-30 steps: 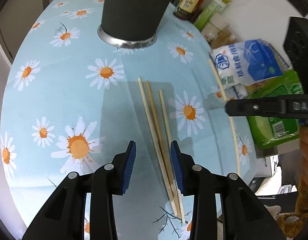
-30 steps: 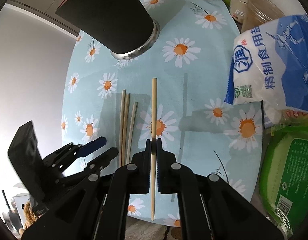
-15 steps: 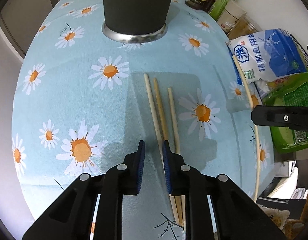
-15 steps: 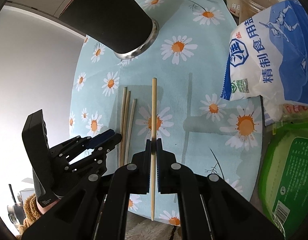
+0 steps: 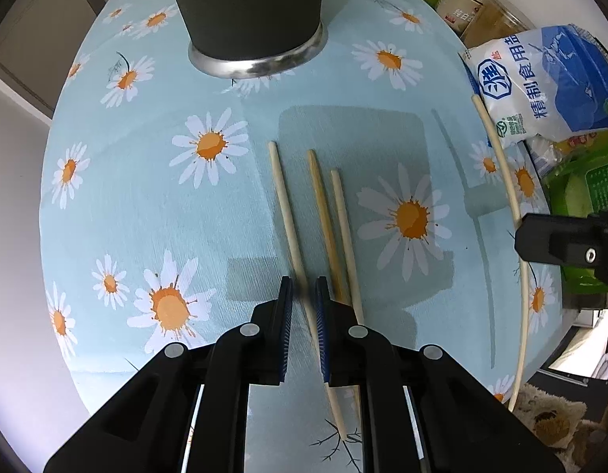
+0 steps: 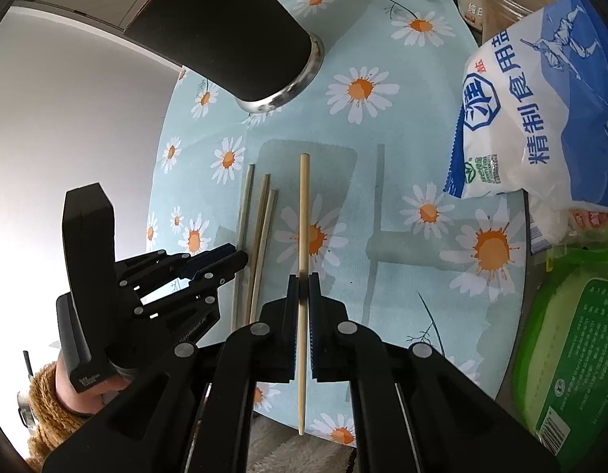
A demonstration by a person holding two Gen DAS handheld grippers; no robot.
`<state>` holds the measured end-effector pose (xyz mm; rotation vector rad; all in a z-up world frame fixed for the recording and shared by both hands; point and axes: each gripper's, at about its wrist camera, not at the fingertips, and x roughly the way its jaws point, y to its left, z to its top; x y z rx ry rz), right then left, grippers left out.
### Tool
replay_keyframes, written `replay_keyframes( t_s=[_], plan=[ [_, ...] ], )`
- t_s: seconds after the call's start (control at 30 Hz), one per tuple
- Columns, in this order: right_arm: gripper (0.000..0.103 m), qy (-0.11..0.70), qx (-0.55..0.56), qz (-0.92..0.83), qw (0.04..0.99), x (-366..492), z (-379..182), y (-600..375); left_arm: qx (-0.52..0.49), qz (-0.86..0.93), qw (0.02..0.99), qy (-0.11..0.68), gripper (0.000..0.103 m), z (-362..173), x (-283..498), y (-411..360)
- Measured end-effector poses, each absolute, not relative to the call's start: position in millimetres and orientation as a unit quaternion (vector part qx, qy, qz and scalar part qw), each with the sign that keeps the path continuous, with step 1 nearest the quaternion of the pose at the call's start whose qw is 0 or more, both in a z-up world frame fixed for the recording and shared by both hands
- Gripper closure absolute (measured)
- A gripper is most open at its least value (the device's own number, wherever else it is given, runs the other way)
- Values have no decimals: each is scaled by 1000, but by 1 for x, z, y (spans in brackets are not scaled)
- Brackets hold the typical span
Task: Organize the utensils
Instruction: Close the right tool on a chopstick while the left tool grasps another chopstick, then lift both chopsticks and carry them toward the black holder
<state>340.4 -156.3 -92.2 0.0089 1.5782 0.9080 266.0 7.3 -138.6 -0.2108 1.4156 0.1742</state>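
Chopsticks: three lay side by side on daisy-cloth surface (image 5: 146, 205), near black cup (image 5: 248, 8). Left gripper (image 5: 303, 295) fingers nearly clenched around leftmost chopstick (image 5: 282, 197); contact unclear. Other two (image 5: 327, 213) just right of fingers. Right gripper (image 6: 303, 280) fingers grasped fourth chopstick (image 6: 303, 205), lifted above surface. Salt bag (image 6: 540, 98) far right.

3 chopsticks (image 5: 319, 220) before cup (image 5: 248, 4)

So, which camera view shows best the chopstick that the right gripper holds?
The right wrist view: the held chopstick runs straight up the frame, both ends visible, clamped in the right gripper. In the left wrist view it appears only at the right edge, bent by the lens and partly hidden behind that gripper.
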Motion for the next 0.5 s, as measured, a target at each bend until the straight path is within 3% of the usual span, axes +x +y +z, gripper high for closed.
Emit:
replay_keyframes(
  t_s=[0.13, 0.5],
  plan=[
    [97, 683, 4, 396, 613, 340, -91, -157, -94, 89, 752, 646, 99, -139, 277, 6],
    [97, 680, -5, 389, 622, 338, -86, -158, -146, 89, 759, 628, 99, -136, 263, 21]
  ],
)
